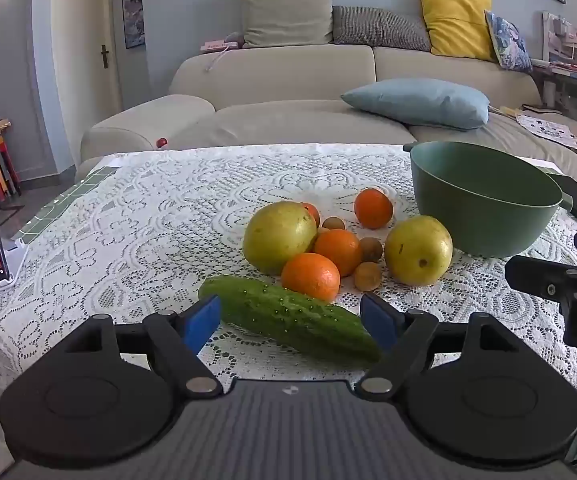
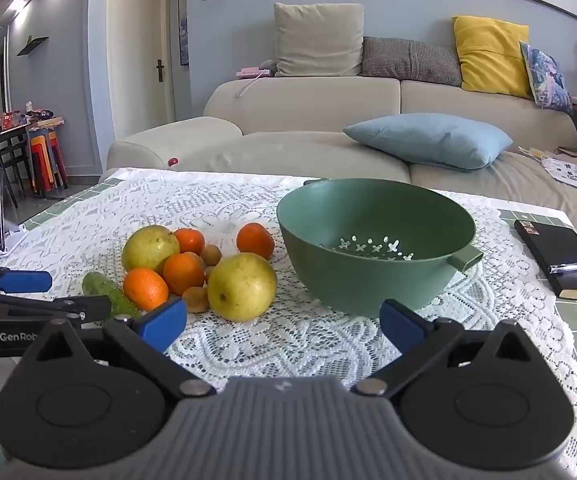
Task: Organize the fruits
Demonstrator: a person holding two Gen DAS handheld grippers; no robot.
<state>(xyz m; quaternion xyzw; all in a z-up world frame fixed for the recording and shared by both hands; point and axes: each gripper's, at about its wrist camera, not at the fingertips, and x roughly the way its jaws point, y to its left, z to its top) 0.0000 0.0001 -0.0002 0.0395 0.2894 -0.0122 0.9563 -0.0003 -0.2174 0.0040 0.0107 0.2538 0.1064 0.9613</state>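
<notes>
Nothing sorted yet, I judge: my green colander (image 2: 376, 216) sits empty, oranges (image 1: 310, 276), pears (image 1: 418, 250) and cucumber (image 1: 288, 314) remain on the table (image 1: 128, 220). Left tool (image 1: 290, 320) and right tool (image 2: 282, 320) gape, holding nothing.

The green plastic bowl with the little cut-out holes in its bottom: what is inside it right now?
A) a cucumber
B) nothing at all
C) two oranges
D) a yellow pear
B: the green plastic bowl shows only its bare perforated bottom, while the oranges, yellow pears and cucumber all lie on the white lace tablecloth beside it.
</notes>
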